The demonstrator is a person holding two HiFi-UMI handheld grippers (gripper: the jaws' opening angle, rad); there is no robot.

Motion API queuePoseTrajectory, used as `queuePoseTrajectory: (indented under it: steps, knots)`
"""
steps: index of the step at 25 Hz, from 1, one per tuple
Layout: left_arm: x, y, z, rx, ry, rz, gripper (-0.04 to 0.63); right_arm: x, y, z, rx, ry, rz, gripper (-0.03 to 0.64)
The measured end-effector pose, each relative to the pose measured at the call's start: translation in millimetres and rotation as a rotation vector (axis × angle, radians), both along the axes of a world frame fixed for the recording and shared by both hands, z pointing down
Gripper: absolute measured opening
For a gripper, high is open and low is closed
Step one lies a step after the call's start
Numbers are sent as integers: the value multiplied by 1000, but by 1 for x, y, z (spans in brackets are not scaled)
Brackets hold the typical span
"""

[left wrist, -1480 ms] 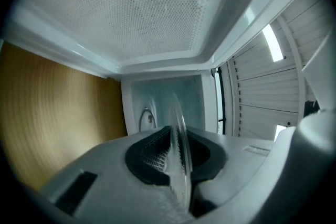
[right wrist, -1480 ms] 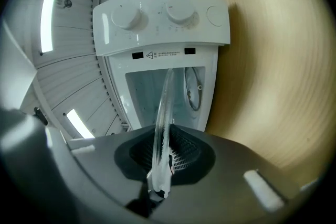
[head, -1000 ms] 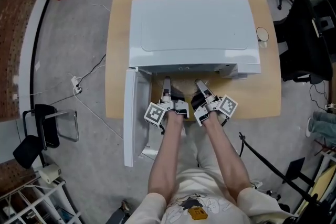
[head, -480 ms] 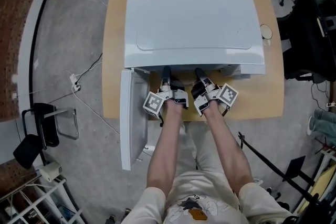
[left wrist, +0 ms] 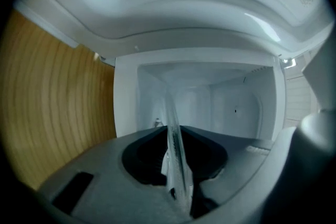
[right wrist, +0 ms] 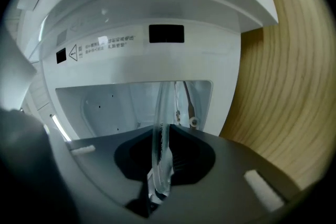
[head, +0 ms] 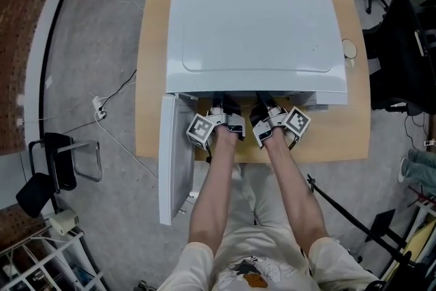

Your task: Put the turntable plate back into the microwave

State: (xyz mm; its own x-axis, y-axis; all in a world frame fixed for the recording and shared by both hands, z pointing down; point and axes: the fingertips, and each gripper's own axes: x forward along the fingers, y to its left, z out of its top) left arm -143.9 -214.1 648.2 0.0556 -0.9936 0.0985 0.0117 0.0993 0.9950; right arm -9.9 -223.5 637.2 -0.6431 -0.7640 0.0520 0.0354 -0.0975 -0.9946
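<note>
You carry the turntable plate (left wrist: 174, 147) by its rim at the mouth of the microwave (head: 255, 37), in the middle of the head view. It seems partly inside the cavity (left wrist: 231, 107), and the door (head: 174, 157) hangs open at lower left. The right gripper (head: 267, 118) has its fingers clamped on the glass rim. The left gripper (head: 219, 118) also has the rim between its fingers, but they are easing apart. That is your risk: if the left side lets go before the plate rests on the cavity floor, one grip bears it all. The smooth glass may then pivot, slip and strike the floor or the counter (head: 151, 78). It may also settle off its hub, which no view shows.
</note>
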Motion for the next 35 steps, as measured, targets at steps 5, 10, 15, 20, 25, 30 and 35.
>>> queuePoseTrajectory:
  steps: [5, 10, 15, 20, 25, 30, 35]
  knots:
    - [8, 16, 0, -46, -70, 63, 130, -2, -8, -2, -1, 26, 15, 43]
    - [21, 34, -4, -42, -79, 87, 82, 0, -11, 7, -20, 53, 23, 41]
    - [31, 36, -9, -24, -33, 135, 64, -2, -12, 3, -5, 50, 28, 38]
    - [27, 34, -8, -38, 2, 102, 54, -6, -13, -2, 23, 38, -6, 46]
    - [23, 25, -15, -29, 26, 94, 52, -9, -1, -17, 76, 64, -81, 115]
    - [17, 13, -15, -40, 1, 101, 44, -18, 18, -15, 72, 60, -154, 91]
    - [13, 5, -8, -58, -7, 115, 40, -28, 16, -3, 35, 78, -189, 43]
